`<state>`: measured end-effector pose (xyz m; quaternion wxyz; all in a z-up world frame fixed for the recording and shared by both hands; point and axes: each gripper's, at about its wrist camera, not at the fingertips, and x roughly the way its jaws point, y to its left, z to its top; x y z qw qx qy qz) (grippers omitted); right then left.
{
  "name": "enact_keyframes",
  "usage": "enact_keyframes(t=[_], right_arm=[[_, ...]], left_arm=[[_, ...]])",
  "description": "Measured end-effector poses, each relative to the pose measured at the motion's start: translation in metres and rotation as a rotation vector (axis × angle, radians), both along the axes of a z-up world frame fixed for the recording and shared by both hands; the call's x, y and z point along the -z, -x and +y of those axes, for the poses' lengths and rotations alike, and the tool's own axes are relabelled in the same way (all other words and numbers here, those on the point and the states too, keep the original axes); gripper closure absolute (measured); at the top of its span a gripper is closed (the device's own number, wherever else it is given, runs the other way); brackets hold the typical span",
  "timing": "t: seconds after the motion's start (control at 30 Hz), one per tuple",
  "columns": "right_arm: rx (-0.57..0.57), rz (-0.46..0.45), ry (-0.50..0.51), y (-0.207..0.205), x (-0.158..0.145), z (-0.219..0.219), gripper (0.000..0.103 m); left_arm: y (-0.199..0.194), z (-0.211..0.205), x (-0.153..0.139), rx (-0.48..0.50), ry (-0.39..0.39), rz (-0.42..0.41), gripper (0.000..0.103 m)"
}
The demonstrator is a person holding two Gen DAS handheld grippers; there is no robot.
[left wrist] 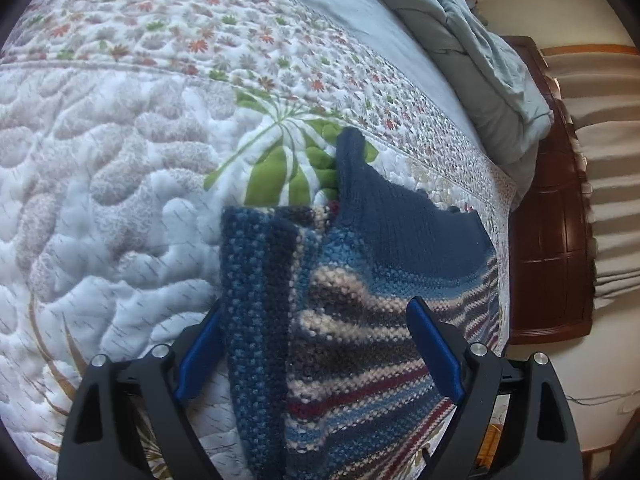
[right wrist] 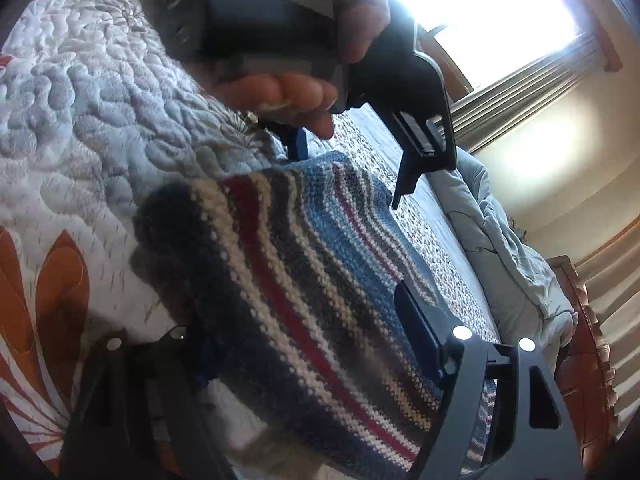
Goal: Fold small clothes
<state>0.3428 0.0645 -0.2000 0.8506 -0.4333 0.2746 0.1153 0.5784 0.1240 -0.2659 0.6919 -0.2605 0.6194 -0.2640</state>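
A small knitted sweater (left wrist: 360, 300) with blue, cream, grey and red stripes and a navy collar lies on the quilted bedspread (left wrist: 100, 200). One side is folded over itself. My left gripper (left wrist: 316, 344) is open, its blue fingers (left wrist: 434, 356) standing either side of the sweater's near part. In the right wrist view the same sweater (right wrist: 304, 280) fills the middle. My right gripper (right wrist: 308, 340) is open around its near edge; the left finger is dark and blurred. The left gripper (right wrist: 352, 160), held in a hand, hangs over the sweater's far end.
A rumpled light-blue duvet (left wrist: 472, 52) lies at the bed's far side. A dark wooden bed frame (left wrist: 548, 220) borders the bed's right edge. Pale curtains (right wrist: 516, 92) and a bright window (right wrist: 480, 12) are behind. The bedspread has green and orange flower patterns.
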Motion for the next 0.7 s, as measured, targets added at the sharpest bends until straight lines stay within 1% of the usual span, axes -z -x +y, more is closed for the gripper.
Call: enact_keyframes(t=[0.03,0.07,0.1,0.2,0.23,0.27,0.3,0.33,0.37,0.43,0.53,0.7], right_arm=[[0.001,0.002,-0.006,-0.001,0.001,0.0,0.029],[0.006,0.005,-0.015,-0.005,-0.001,-0.001,0.029],[0.012,0.007,-0.022,-0.007,-0.002,0.001,0.029],[0.027,0.021,-0.038,-0.016,-0.003,0.004,0.029],[0.029,0.028,-0.036,-0.018,-0.001,0.004,0.031],[0.026,0.047,-0.046,-0.021,0.0,0.004,0.04],[0.025,0.068,-0.058,-0.022,0.001,0.004,0.057],[0.027,0.089,-0.072,-0.024,0.001,0.003,0.063],[0.022,0.092,-0.078,-0.025,0.0,0.002,0.073],[0.02,0.107,-0.1,-0.024,-0.004,0.001,0.081],[0.02,0.119,-0.127,-0.019,-0.013,0.001,0.083],[0.027,0.113,-0.19,-0.015,-0.044,-0.007,0.084]], left_arm=[[-0.001,0.0,-0.001,-0.005,-0.016,0.001,0.026],[-0.001,0.001,-0.001,-0.002,-0.036,0.001,0.049],[-0.002,0.001,0.0,0.006,-0.064,0.002,0.056],[-0.001,0.001,-0.001,0.012,-0.072,0.006,0.058],[-0.002,0.001,-0.001,0.011,-0.071,0.007,0.058],[-0.002,0.001,-0.002,0.005,-0.075,0.005,0.062],[-0.003,-0.001,-0.003,0.002,-0.075,-0.002,0.067],[-0.003,0.0,-0.005,-0.004,-0.076,-0.017,0.076],[-0.002,0.0,-0.009,-0.018,-0.072,-0.029,0.079],[0.0,-0.001,-0.015,-0.029,-0.082,-0.042,0.081],[0.005,0.0,-0.026,-0.043,-0.105,-0.051,0.082],[0.011,-0.012,-0.066,-0.048,-0.14,-0.085,0.082]])
